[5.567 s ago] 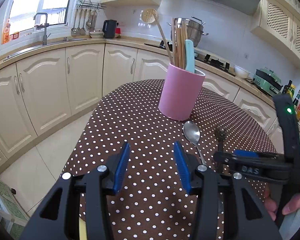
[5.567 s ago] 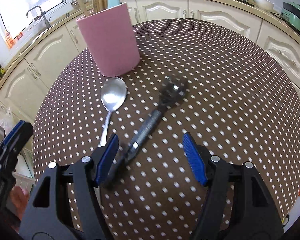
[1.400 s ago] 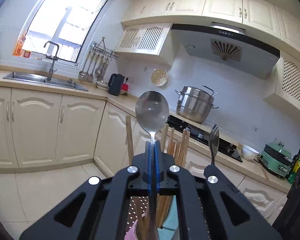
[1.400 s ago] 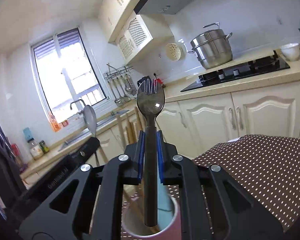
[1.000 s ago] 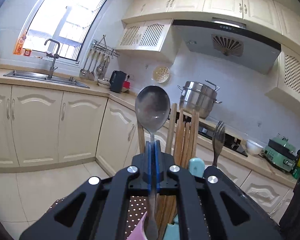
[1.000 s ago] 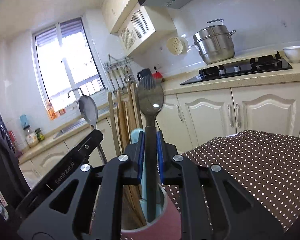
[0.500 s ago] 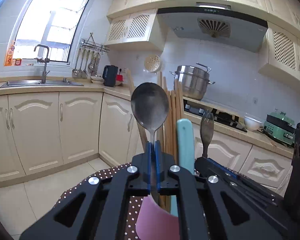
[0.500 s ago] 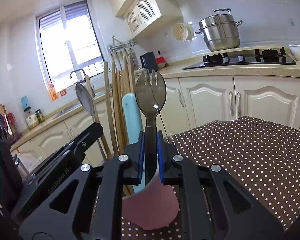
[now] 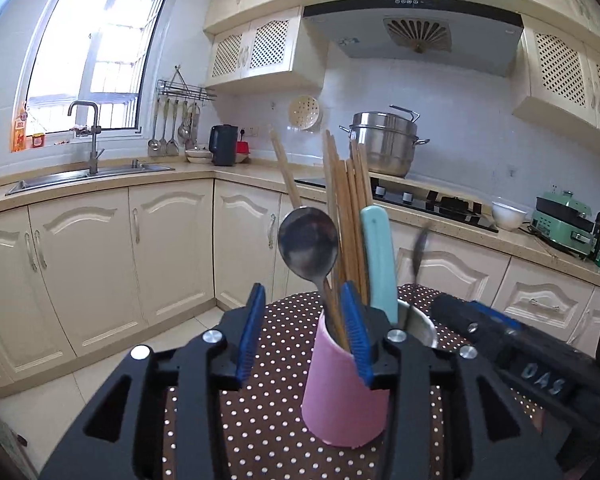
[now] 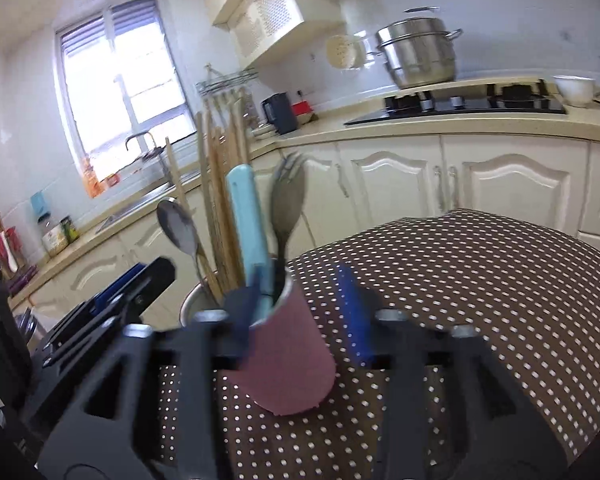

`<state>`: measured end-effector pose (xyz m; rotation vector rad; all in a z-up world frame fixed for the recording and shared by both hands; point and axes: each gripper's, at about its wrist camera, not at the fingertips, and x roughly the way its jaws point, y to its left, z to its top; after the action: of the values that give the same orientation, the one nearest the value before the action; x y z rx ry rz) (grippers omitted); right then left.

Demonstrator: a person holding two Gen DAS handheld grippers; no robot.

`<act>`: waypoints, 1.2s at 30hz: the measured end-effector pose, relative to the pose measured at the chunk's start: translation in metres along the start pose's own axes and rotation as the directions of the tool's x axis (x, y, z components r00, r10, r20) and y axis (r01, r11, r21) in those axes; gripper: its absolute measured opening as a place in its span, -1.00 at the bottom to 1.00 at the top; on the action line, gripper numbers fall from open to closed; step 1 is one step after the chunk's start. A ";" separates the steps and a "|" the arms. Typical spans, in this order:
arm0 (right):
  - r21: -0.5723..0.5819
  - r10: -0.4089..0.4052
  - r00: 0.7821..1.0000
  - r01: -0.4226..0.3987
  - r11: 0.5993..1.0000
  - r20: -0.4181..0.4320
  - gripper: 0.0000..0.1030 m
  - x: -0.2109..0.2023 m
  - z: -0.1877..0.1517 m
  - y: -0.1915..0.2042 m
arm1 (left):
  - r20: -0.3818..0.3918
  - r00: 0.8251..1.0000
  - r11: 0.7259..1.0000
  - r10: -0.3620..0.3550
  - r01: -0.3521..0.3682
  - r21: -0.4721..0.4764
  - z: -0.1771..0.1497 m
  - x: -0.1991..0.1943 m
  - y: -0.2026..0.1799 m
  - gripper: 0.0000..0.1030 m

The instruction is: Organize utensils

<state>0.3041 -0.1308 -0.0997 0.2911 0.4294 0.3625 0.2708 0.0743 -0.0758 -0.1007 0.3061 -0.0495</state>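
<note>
Left tool [image 9: 304,330]: jaws opening, blue pads [image 9: 251,332] spread apart. Spoon [image 9: 309,246] stands between them, bowl up, handle down inside the pink holder [image 9: 342,396]. Pads don't press on it; the handle runs close by the pad on the picture's right, contact can't be told. Nothing gripped.

Right tool [image 10: 300,312]: jaws opening too, pads wide apart, motion-blurred. Fork [image 10: 287,204] stands in the holder [image 10: 296,364], tines up, head blurred, leaning slightly toward the picture's right. It sits between the pads but neither one touches it. Nothing gripped.

Holder stands upright on the polka-dot counter [image 9: 276,420], near the counter's far edge in the left wrist view. Its rim sits level with both tools' fingertips; each tool straddles the holder's mouth from its own side. The right tool's body shows at the right edge of the left wrist view; the left tool's body shows at lower left of the right wrist view.

Also in the holder: a bundle of wooden chopsticks [image 9: 350,216], a light-blue handle [image 9: 378,260], and one longer wooden stick [image 9: 286,174] leaning left. Spoon sits on the left side of the bundle in both views, fork on the right side past the blue handle.

Counter [image 10: 480,280] is otherwise a brown dotted cloth in both views. Background: cream cabinets, sink under the window, steel pot [image 9: 384,144] on the stove.
</note>
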 end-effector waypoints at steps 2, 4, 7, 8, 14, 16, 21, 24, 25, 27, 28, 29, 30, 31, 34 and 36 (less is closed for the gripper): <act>0.022 0.001 1.000 -0.001 1.000 0.013 0.10 -0.010 0.000 -0.004 | 0.001 1.000 1.000 0.002 -0.002 0.005 -0.002 -0.009 0.000 -0.19; 0.038 -0.003 1.000 0.003 0.999 0.017 0.10 -0.022 -0.001 -0.007 | -0.002 1.000 1.000 0.000 0.000 -0.002 -0.004 -0.017 0.001 -0.17; 0.043 -0.010 1.000 0.009 0.999 0.028 0.10 -0.038 -0.003 -0.010 | -0.002 1.000 1.000 -0.004 0.004 0.002 -0.007 -0.033 0.000 -0.16; 0.043 -0.015 0.999 0.013 0.999 0.034 0.10 -0.046 -0.003 -0.012 | 0.002 1.000 1.000 -0.001 0.001 0.007 -0.008 -0.038 -0.001 -0.15; 0.013 -0.026 0.998 0.026 1.000 0.058 0.10 -0.086 -0.010 -0.007 | 0.002 1.000 0.999 -0.005 0.005 0.038 -0.014 -0.077 -0.010 -0.13; -0.009 -0.030 0.997 0.031 0.999 0.065 0.10 -0.100 -0.014 -0.003 | 0.003 1.000 0.998 -0.014 0.014 0.056 -0.016 -0.090 -0.014 -0.13; -0.062 -0.025 0.998 0.029 0.998 0.060 0.10 -0.134 -0.029 0.013 | 0.018 1.000 0.996 -0.017 0.015 0.091 -0.025 -0.131 -0.023 -0.13; -0.076 -0.016 0.997 0.022 0.997 0.070 0.10 -0.155 -0.036 0.021 | 0.019 1.000 0.995 -0.017 0.015 0.101 -0.031 -0.150 -0.028 -0.13; -0.076 -0.019 0.997 0.024 0.997 0.070 0.10 -0.163 -0.039 0.024 | 0.020 1.000 0.995 -0.016 0.013 0.102 -0.034 -0.158 -0.029 -0.13; -0.076 -0.006 0.999 0.010 0.997 0.051 0.10 -0.174 -0.044 0.028 | 0.020 1.000 0.995 -0.021 0.019 0.097 -0.038 -0.170 -0.029 -0.13; -0.073 -0.008 0.999 0.011 0.997 0.043 0.10 -0.176 -0.045 0.029 | 0.017 1.000 0.995 -0.023 0.022 0.098 -0.041 -0.179 -0.030 -0.13; -0.072 -0.025 0.999 0.028 0.997 0.042 0.10 -0.182 -0.048 0.031 | 0.014 1.000 0.995 -0.027 0.026 0.099 -0.042 -0.182 -0.031 -0.13; -0.076 -0.026 0.999 0.029 0.997 0.040 0.10 -0.187 -0.050 0.033 | 0.014 0.999 0.994 -0.028 0.027 0.103 -0.044 -0.188 -0.031 -0.13; -0.078 -0.028 0.999 0.031 0.996 0.039 0.10 -0.191 -0.053 0.034 | 0.020 1.000 0.994 -0.024 0.022 0.109 -0.047 -0.196 -0.033 -0.13; -0.074 -0.049 0.998 0.052 0.996 0.038 0.10 -0.204 -0.060 0.037 | 0.009 1.000 0.994 -0.030 0.028 0.109 -0.053 -0.212 -0.035 -0.13; -0.074 -0.059 0.998 0.062 0.995 0.035 0.11 -0.210 -0.063 0.036 | 0.004 0.999 0.994 -0.035 0.034 0.103 -0.056 -0.220 -0.036 -0.13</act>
<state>0.0880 -0.1696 -0.0683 0.2106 0.3905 0.3135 0.0435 0.0475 -0.0593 -0.0036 0.2954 -0.0992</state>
